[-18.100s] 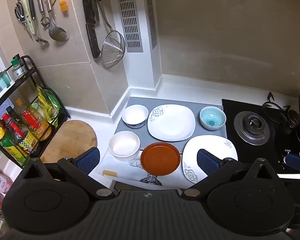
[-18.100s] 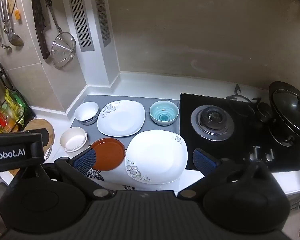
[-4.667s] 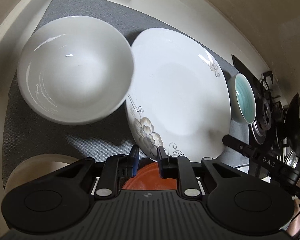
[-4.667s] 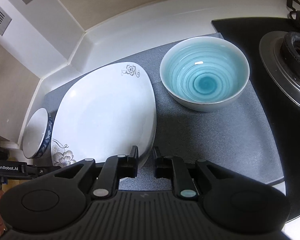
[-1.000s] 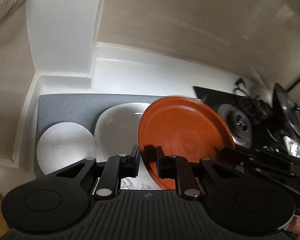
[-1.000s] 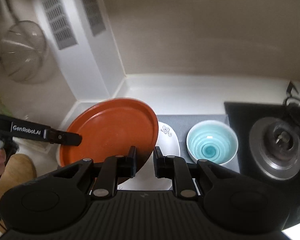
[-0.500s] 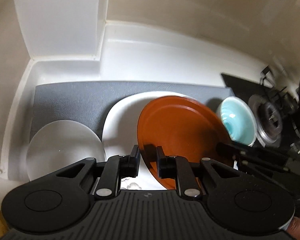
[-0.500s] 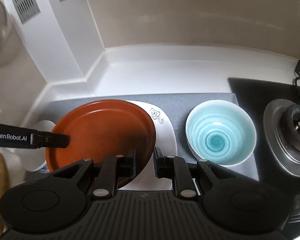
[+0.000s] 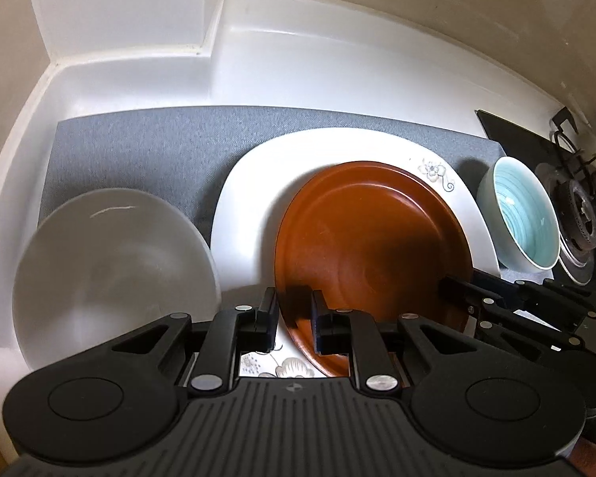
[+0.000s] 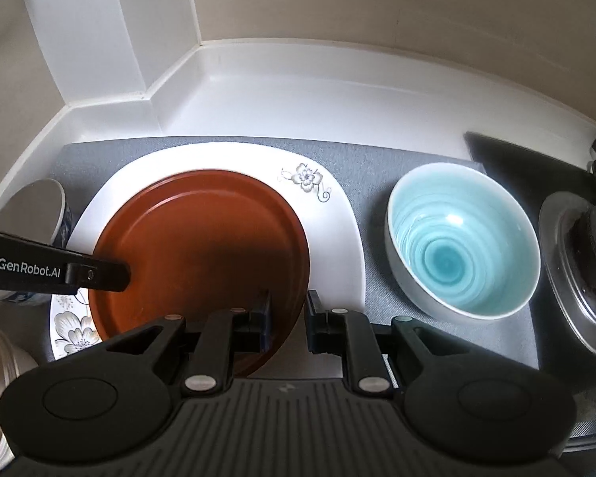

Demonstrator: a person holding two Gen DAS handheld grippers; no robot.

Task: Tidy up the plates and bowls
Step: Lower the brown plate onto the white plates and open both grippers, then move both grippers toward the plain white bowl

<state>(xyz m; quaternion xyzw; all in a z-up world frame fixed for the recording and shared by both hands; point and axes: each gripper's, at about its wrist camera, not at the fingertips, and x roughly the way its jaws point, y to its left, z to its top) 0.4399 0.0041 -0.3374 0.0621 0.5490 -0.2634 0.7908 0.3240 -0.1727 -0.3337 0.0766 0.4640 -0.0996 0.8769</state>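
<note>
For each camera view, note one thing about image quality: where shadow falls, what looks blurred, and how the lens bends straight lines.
Left wrist view: the white bowl is smeared by blur; a dark shadow lies on the brown plate; the grey mat edge bows with the fisheye. Right wrist view: shadow darkens the brown plate near the right gripper; the blue bowl is fairly sharp; the counter edge curves.

Grey mat (image 10: 377, 151) on white counter (image 10: 298, 91); gas burner (image 10: 592, 262) beside mat.

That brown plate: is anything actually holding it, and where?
Yes. Both grippers grip the brown plate by its rim: the left gripper on one side, the right gripper opposite.
</note>
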